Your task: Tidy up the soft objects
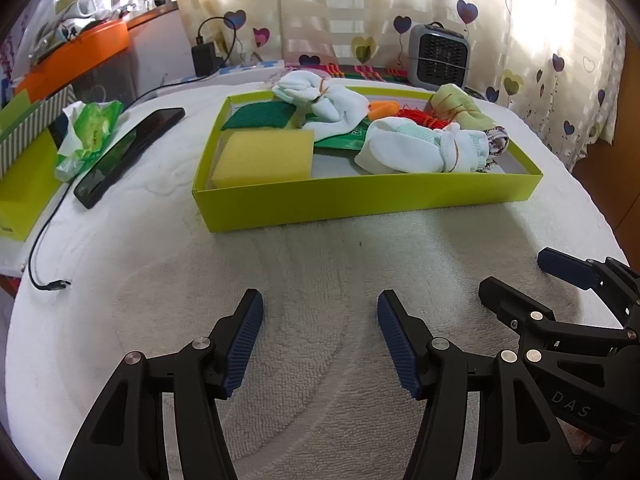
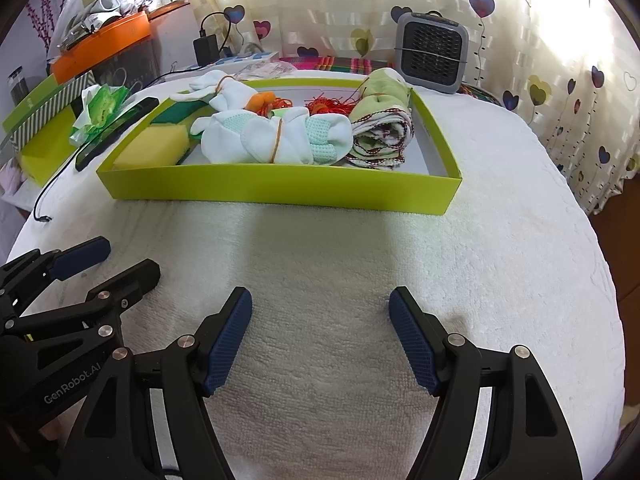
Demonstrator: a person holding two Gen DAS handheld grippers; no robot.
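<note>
So the biggest thing here is the white towel-covered table (image 1: 320, 264), filling most of both views. Sitting on it in the upper middle of the frame is a lime green box (image 1: 360, 200), shallow and open on top, and that's where all the soft stuff is.

Inside the box, biggest first: a yellow sponge (image 1: 264, 156) in the near left corner, with a dark green scrub pad (image 1: 258, 117) just behind it. In the middle there's a white sock bundle (image 1: 424, 148) tied with a rubber band, and another white bundle (image 1: 316, 90) further back that hangs over the far rim. On the right side of the box is a rolled pale green cloth (image 2: 380, 120) with a dark stitched edge. Between them you can see some red-orange thread (image 2: 328, 105) tangled up, touching the bundles.

Left of the box, a black phone (image 1: 128, 156) lies flat, with a crumpled green plastic wrapper (image 1: 90, 132) beside it and a cable end (image 1: 52, 285) lower down. A small grey heater (image 2: 434, 54) stands behind the box at the upper right.

Both tongs are at the bottom of the frame, over bare towel, well short of the box. The left gripper (image 1: 320, 344) is spread wide with nothing in it. Same for the right gripper (image 2: 320, 340), wide apart and empty.
</note>
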